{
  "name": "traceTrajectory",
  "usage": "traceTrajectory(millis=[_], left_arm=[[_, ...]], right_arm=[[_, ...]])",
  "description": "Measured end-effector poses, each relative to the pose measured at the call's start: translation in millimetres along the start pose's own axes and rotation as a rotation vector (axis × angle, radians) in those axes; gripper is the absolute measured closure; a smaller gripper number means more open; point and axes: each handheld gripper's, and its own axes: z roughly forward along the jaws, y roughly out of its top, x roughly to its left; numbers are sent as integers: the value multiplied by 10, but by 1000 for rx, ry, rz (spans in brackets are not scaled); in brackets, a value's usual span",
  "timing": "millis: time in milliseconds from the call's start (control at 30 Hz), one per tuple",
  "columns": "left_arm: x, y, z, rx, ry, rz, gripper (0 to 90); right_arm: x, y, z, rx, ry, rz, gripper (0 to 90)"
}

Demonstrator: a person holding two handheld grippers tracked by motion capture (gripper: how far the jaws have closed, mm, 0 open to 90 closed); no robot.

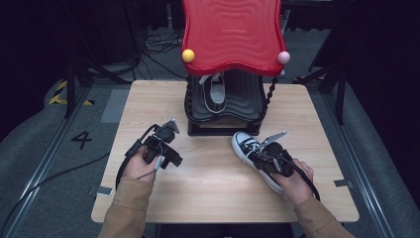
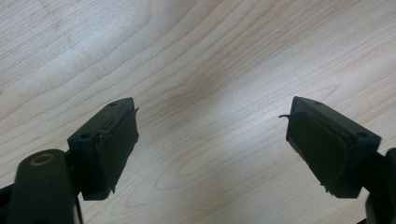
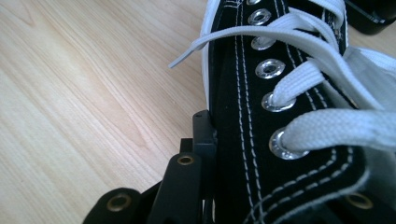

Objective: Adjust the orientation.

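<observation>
The black canvas sneaker with white laces and white rubber toe cap [image 1: 247, 147] lay on the light wooden table [image 1: 208, 183], just in front of the black two-tier shoe rack with a red wavy top [image 1: 233, 34], where a matching black sneaker [image 1: 214, 94] sat. The right gripper [image 3: 261, 186] was clamped on the sneaker's eyelet side. The left gripper [image 2: 212, 140] hovered over bare wood, jaws wide apart, holding nothing.
</observation>
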Motion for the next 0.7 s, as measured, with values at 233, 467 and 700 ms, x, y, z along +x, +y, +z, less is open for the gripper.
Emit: traceTrajectory(millis=[233, 467, 700], left_arm=[[43, -19, -19, -10, -1, -17, 171], [99, -52, -39, -15, -5, -35, 171], [122, -68, -45, -17, -2, -40, 170]], right_arm=[[41, 48, -164, -22, 17, -20, 859], [73, 114, -327, -37, 24, -38, 858], [77, 221, -521, -76, 28, -48, 858]])
